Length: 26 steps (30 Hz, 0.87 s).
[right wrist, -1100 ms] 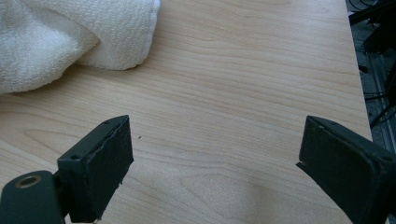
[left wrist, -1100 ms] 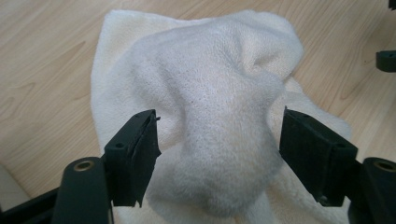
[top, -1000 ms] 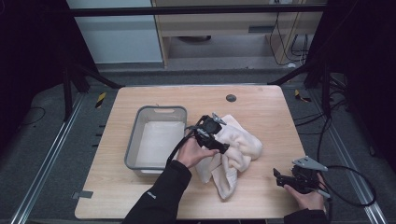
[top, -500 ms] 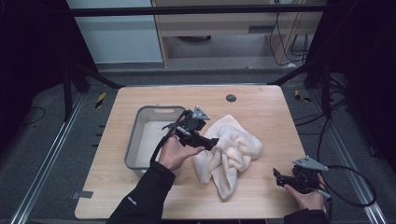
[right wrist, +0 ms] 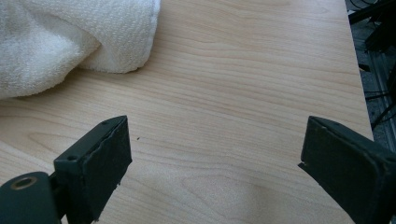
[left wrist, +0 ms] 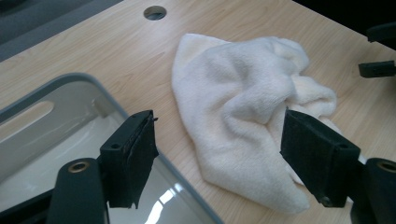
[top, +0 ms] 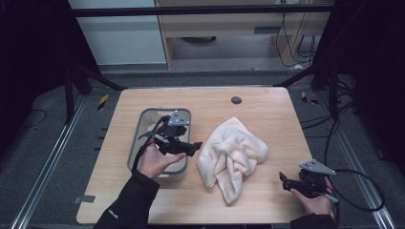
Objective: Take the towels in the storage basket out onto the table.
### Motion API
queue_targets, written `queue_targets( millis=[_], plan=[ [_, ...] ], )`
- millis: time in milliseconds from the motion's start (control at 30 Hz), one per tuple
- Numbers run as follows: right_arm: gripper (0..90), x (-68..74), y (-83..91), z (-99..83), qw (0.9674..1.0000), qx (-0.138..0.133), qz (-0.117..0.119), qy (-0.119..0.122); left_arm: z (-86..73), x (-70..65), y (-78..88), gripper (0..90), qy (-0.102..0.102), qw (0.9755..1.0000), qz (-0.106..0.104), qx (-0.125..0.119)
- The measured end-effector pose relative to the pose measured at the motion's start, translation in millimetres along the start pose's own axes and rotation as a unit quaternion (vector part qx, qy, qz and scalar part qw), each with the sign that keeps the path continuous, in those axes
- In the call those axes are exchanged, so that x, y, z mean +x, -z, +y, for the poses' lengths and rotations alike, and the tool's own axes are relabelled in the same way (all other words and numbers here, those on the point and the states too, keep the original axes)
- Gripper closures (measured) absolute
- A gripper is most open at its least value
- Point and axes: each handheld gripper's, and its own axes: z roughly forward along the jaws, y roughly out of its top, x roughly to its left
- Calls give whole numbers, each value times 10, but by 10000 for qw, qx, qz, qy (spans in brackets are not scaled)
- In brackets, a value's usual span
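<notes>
Left gripper point(top: 193, 145) has withdrawn from towel point(top: 234, 155) to over bin point(top: 143, 125), jaws open, empty. Right gripper point(top: 285, 180), near table's point(top: 267, 102) front-right corner: jaws open, empty.

Fluffy cloth towel point(top: 232, 153), matt wooden table point(top: 267, 107)

A light wooden table point(top: 267, 102) is set on grey carpeted floor point(top: 43, 157); a pale wooden cabinet point(top: 224, 28) is seen beyond its far edge, amid dark surroundings.
</notes>
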Motion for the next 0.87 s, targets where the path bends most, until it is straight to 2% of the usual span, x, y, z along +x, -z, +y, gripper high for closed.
queue_targets(
  millis=[200, 433, 700, 867],
  plan=[
    [114, 0, 15, 8, 10000, -58, -4, -7, -244, 210, 196, 290, 312, 9987, 290, -286],
    [127, 0, 15, 3, 10000, -61, -22, -9, -591, 433, 448, 301, 704, 9937, 638, -603],
    [121, 4, 9, -5, 10000, -30, -33, -12, -968, 636, 624, 301, 1071, 9857, 956, -888],
    [108, 0, 5, -10, 10000, -37, -8, -39, -1206, 753, 717, 300, 1320, 9788, 1123, -1087]
  ],
)
